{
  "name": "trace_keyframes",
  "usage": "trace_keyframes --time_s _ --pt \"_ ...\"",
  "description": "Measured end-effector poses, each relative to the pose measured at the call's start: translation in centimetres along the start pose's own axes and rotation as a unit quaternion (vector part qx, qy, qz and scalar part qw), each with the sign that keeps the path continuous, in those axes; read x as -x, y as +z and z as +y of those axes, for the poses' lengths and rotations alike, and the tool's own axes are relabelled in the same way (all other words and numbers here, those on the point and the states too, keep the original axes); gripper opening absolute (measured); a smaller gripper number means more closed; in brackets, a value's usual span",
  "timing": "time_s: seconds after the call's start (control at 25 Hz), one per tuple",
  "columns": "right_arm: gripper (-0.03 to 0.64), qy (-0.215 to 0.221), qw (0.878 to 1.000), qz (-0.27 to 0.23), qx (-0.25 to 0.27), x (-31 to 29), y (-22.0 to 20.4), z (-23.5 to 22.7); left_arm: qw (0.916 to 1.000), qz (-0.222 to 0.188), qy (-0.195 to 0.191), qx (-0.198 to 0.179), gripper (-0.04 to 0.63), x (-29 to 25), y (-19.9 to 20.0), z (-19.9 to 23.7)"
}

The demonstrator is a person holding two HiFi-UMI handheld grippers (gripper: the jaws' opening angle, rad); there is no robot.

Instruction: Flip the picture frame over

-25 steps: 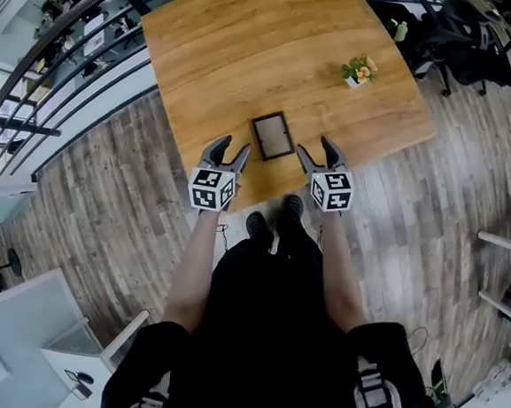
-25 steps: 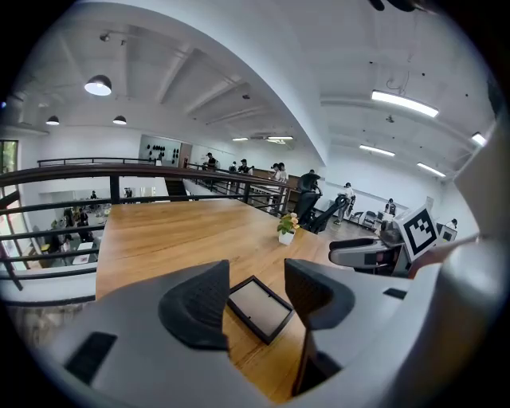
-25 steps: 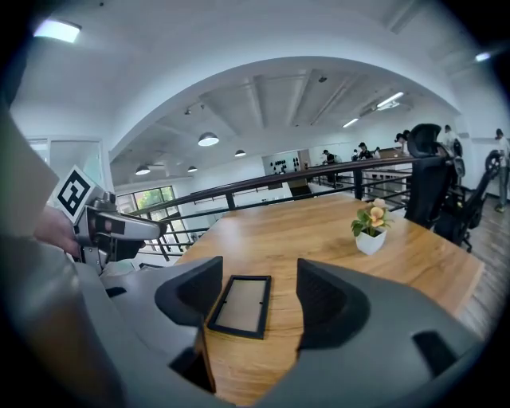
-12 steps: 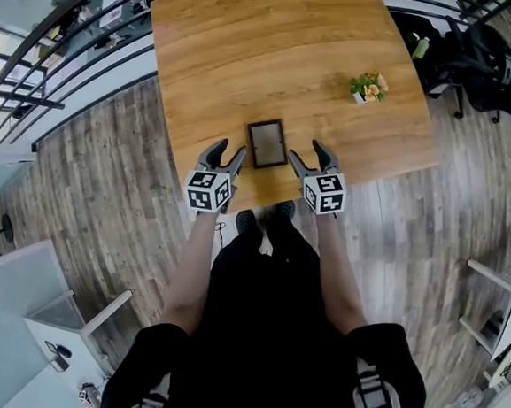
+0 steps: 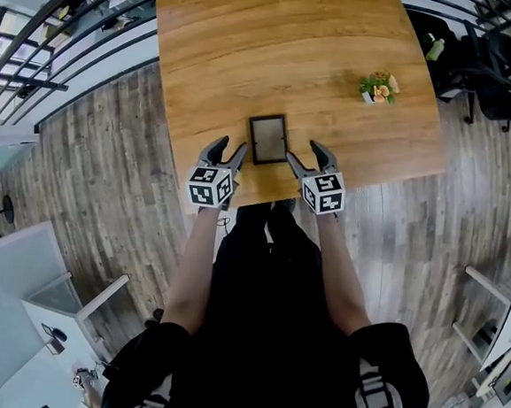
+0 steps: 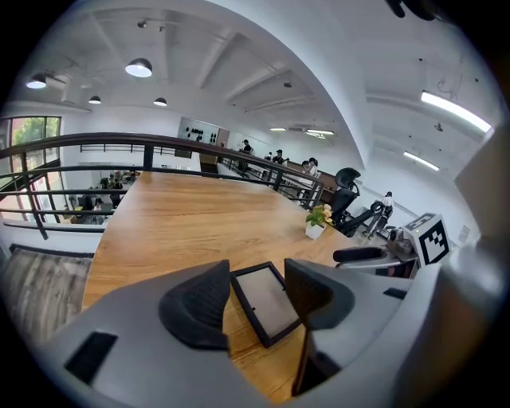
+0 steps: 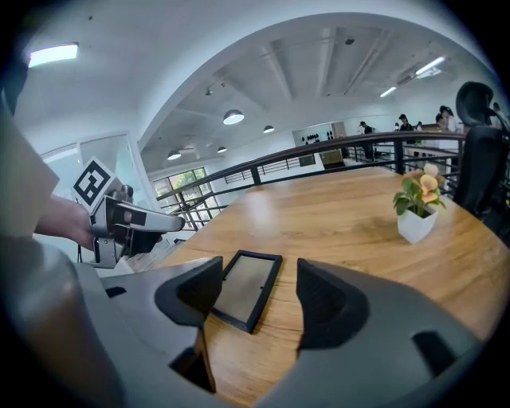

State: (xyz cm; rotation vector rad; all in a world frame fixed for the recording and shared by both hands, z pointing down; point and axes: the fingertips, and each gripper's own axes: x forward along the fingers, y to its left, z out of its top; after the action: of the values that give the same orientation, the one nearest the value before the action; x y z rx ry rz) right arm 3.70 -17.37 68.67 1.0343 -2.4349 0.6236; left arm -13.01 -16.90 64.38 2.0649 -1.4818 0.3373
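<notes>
A black picture frame (image 5: pixel 268 139) is laid flat near the front edge of a wooden table (image 5: pixel 251 47), flanked at its near corners by the left tongs (image 5: pixel 232 145) and right tongs (image 5: pixel 302 151), both held open and empty, apparently so it can be gripped from both sides.

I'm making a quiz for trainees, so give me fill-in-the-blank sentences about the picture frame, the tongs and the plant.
1. The picture frame lies ____ on the wooden table.
2. The left tongs and the right tongs both stand ____, gripping nothing.
3. In the head view, the potted plant stands to the frame's ____.
Missing words: flat; open; right.
</notes>
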Motion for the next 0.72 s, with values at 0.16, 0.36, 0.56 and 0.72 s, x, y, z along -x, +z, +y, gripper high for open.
trace_keyframes --time_s 0.16,0.36,0.56,0.72 --pt "0.288 0.006 1.000 0.010 0.003 -0.6 -0.2 0.4 0.9999 0.007 -0.002 0.009 0.233 -0.8 -1.0 0.5" --pt "0.288 0.000 1.000 0.021 0.006 -1.2 -0.3 -0.2 0.9992 0.015 -0.016 0.033 0.233 -3.2 -2.3 0.8" --pt "0.288 -0.009 0.999 0.033 0.000 -1.4 -1.1 -0.2 0.9979 0.034 -0.022 0.051 0.233 -4.9 -3.9 1.6" --pt "0.288 -0.018 0.999 0.043 -0.012 -1.3 -2.3 -0.9 0.9968 0.048 -0.024 0.060 0.233 -6.9 -5.0 2.0"
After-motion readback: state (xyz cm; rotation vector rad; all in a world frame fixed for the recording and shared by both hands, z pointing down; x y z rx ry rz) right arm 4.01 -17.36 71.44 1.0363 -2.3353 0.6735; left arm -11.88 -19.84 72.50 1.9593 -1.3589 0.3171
